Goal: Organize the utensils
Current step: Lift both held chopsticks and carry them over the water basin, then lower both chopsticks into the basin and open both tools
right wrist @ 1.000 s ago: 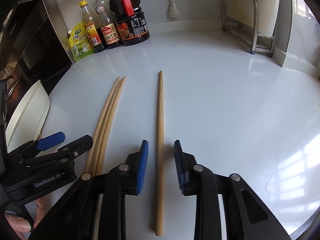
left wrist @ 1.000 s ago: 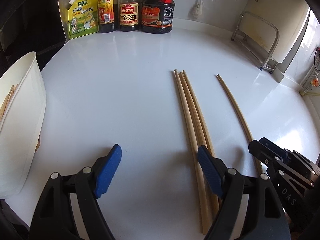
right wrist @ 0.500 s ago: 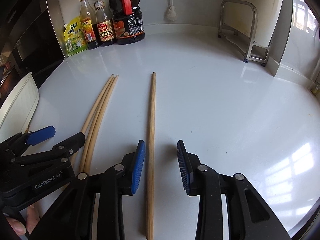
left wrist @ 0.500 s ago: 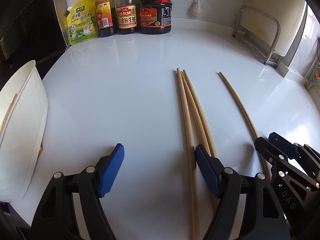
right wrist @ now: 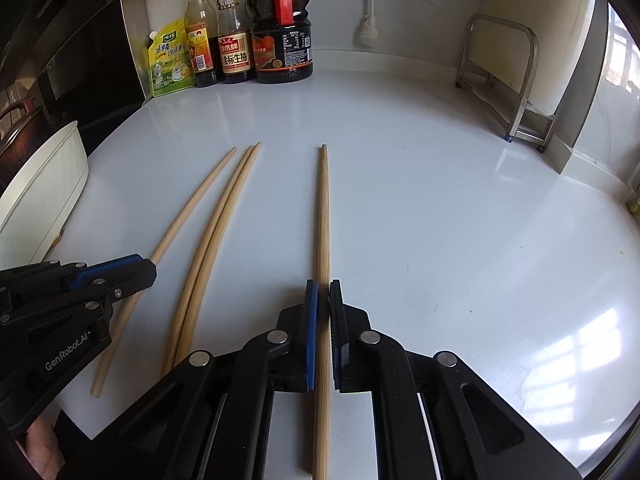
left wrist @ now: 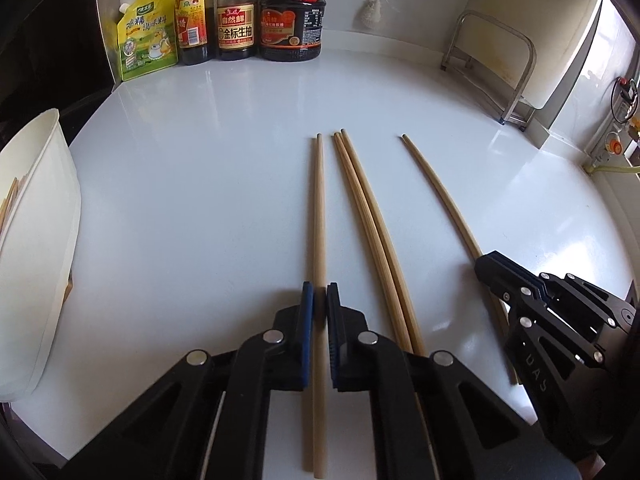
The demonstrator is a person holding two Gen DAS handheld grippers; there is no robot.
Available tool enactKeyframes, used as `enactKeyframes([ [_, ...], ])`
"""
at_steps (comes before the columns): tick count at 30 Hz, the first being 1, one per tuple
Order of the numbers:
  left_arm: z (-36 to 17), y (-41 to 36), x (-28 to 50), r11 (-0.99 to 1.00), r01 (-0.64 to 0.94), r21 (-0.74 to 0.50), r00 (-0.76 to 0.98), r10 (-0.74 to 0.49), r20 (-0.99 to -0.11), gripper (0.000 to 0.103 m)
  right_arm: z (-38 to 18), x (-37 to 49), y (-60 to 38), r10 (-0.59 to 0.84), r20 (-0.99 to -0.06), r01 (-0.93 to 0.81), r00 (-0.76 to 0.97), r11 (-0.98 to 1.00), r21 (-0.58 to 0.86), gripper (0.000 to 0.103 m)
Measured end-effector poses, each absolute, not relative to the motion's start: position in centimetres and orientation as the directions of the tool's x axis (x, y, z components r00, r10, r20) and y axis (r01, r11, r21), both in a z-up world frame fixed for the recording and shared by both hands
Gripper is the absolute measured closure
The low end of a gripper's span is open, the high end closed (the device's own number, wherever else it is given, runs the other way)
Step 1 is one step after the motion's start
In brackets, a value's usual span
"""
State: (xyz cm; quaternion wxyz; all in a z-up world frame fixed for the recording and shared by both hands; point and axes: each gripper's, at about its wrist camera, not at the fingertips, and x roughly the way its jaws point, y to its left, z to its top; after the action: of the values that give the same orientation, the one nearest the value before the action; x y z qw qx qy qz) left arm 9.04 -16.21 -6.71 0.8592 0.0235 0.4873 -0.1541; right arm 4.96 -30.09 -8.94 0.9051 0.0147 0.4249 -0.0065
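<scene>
Several long wooden chopsticks lie on the white counter. My left gripper (left wrist: 320, 292) is shut on the leftmost chopstick (left wrist: 319, 208), pulled apart from a touching pair (left wrist: 368, 216) beside it. My right gripper (right wrist: 323, 290) is shut on the rightmost chopstick (right wrist: 323, 208), which also shows in the left wrist view (left wrist: 436, 188). In the right wrist view the left gripper (right wrist: 120, 270) holds its chopstick (right wrist: 192, 204), with the pair (right wrist: 224, 216) between. A white container (left wrist: 36, 240) with chopsticks inside stands at the left edge.
Sauce bottles (left wrist: 236, 12) and a yellow-green pouch (left wrist: 146, 36) stand along the back wall. A metal rack (left wrist: 492, 64) stands at the back right. The counter's dark left edge runs behind the container.
Both grippers went from open to shut, each on one chopstick. The left gripper's chopstick has separated leftward from the other two in its bundle.
</scene>
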Motion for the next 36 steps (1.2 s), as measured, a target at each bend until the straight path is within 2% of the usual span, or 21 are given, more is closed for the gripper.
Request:
enactKeyframes([
  [4,-6.0,-14.9,8.4,0.949,0.282,-0.145,0.466,-0.267,-0.844,0.096,-8.6,4.8,-30.3,0.056,-0.768,0.024,0.638,0.995,0.093,0.097],
  [9,-4.1,-13.3,7.2,0.942,0.294,-0.165,0.484,-0.295,-0.824,0.096,-7.1,4.2,-29.3,0.061,-0.742,0.016,0.667,0.995,0.097,0.097],
  [17,0.8,-8.5,5.9,0.939,0.283,-0.196,0.575,-0.33,-0.749,0.096,-2.7,2.9,-25.2,0.183,-0.656,-0.041,0.732,0.974,0.225,0.097],
  [27,5.7,4.8,6.7,0.974,0.144,-0.176,0.704,-0.226,-0.674,0.095,2.0,5.9,-13.2,0.368,-0.592,-0.244,0.717,0.928,0.281,0.097],
  [36,3.7,13.9,8.7,0.979,-0.008,-0.203,0.701,-0.139,-0.7,0.096,1.2,10.0,-1.4,0.467,-0.636,-0.382,0.615,0.881,0.278,0.097],
])
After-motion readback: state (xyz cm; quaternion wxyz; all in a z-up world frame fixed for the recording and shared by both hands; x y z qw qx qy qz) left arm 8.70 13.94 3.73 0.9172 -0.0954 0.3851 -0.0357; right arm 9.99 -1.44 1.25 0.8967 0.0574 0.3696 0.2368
